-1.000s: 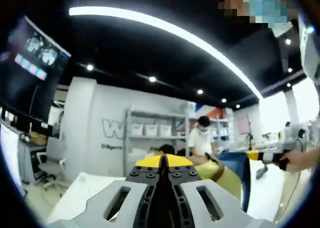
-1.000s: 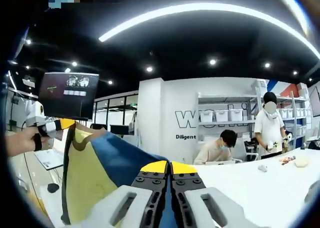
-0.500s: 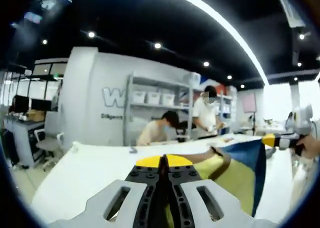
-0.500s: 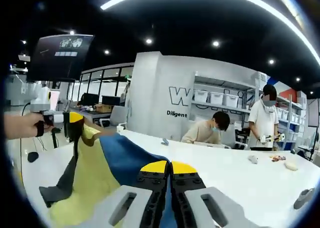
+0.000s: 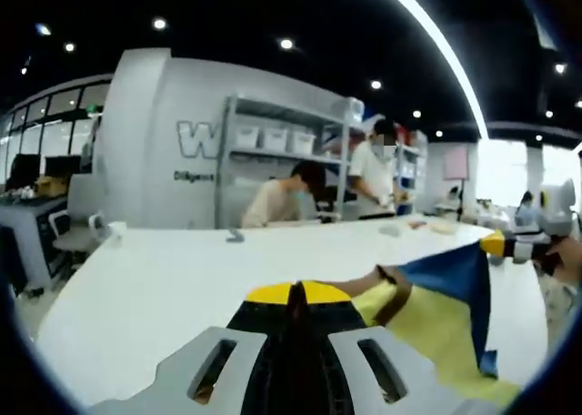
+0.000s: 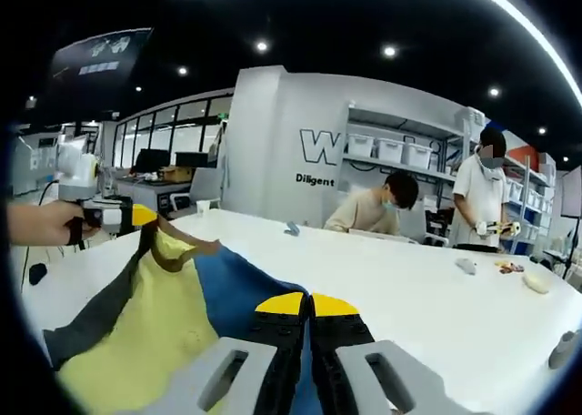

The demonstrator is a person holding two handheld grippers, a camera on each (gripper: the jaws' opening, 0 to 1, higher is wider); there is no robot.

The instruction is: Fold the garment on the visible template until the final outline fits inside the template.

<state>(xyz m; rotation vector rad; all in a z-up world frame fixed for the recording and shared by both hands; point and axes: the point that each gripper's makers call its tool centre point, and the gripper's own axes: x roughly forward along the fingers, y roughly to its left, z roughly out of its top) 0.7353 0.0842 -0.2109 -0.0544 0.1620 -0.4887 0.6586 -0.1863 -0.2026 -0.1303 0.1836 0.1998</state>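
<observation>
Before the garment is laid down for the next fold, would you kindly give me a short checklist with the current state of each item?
1. Left claw shut on the garment: ok, jaws closed with fabric running from them.
2. Right claw shut on the garment: ok, jaws closed, fabric at the tips.
3. Garment spread between both claws, not bunched: ok, yellow and blue panels hang open.
4. White table free under the drop area: ok, small items sit far off.
5. Template in sight: cannot tell.
6. Garment clear of the table: cannot tell.

Bright ceiling strip light (image 5: pixel 427 42) and spotlights, dark ceiling, fisheye-bent edges, slight blur.
</observation>
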